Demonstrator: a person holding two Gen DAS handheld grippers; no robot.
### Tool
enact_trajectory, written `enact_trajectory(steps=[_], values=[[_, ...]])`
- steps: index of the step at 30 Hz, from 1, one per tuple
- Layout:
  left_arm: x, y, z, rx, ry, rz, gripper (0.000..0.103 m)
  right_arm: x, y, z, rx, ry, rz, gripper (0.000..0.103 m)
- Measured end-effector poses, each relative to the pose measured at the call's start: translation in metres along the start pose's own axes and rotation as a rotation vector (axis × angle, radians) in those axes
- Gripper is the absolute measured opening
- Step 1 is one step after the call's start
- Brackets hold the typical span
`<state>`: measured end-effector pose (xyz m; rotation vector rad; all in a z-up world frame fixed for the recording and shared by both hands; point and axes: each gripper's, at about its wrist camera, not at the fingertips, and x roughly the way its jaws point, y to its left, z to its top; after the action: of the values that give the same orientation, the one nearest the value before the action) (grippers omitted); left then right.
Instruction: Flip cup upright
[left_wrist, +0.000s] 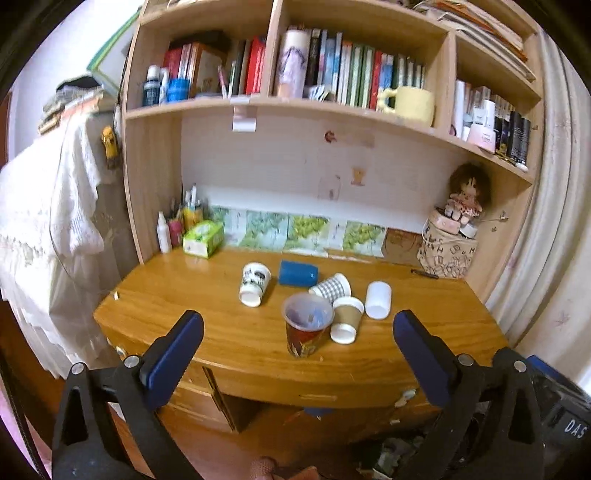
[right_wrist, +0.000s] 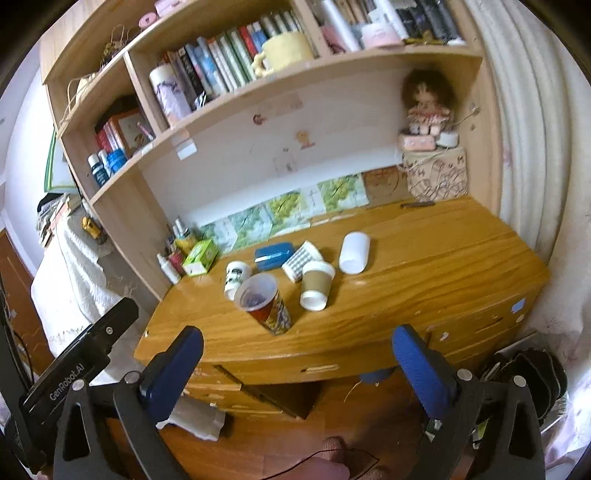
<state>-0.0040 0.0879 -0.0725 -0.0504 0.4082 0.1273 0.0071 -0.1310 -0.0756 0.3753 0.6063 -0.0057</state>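
Observation:
Several cups sit mid-desk. A red printed cup (left_wrist: 307, 325) (right_wrist: 264, 302) stands upright near the front. Lying on their sides are a white printed cup (left_wrist: 254, 283) (right_wrist: 236, 277), a blue cup (left_wrist: 298, 273) (right_wrist: 274, 254), a checkered cup (left_wrist: 330, 287) (right_wrist: 301, 260) and a white cup (left_wrist: 378, 299) (right_wrist: 354, 252). A brown-sleeved cup (left_wrist: 346, 319) (right_wrist: 316, 285) rests tilted among them. My left gripper (left_wrist: 297, 325) is open and empty, short of the desk's front edge. My right gripper (right_wrist: 297, 341) is open and empty, also in front of the desk.
The wooden desk (left_wrist: 177, 302) (right_wrist: 443, 266) has drawers below and bookshelves above. A green tissue box (left_wrist: 203, 238) (right_wrist: 201, 256) and bottles stand back left. A patterned bag (left_wrist: 447, 254) (right_wrist: 436, 177) with a doll stands back right. A curtain hangs at right.

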Motion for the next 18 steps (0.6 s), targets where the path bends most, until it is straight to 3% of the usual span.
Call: enact_trajectory(steps=[11,18], values=[[-0.018,-0.015,0.005,0.043,-0.132,0.019,0.103,-0.031,0.008,0.001,-0.11,-0.219,-0.058,0.103],[-0.017,-0.019,0.008,0.062,-0.159,0.023,0.103,-0.03,0.009,0.006,-0.135,-0.246,-0.035,0.103]])
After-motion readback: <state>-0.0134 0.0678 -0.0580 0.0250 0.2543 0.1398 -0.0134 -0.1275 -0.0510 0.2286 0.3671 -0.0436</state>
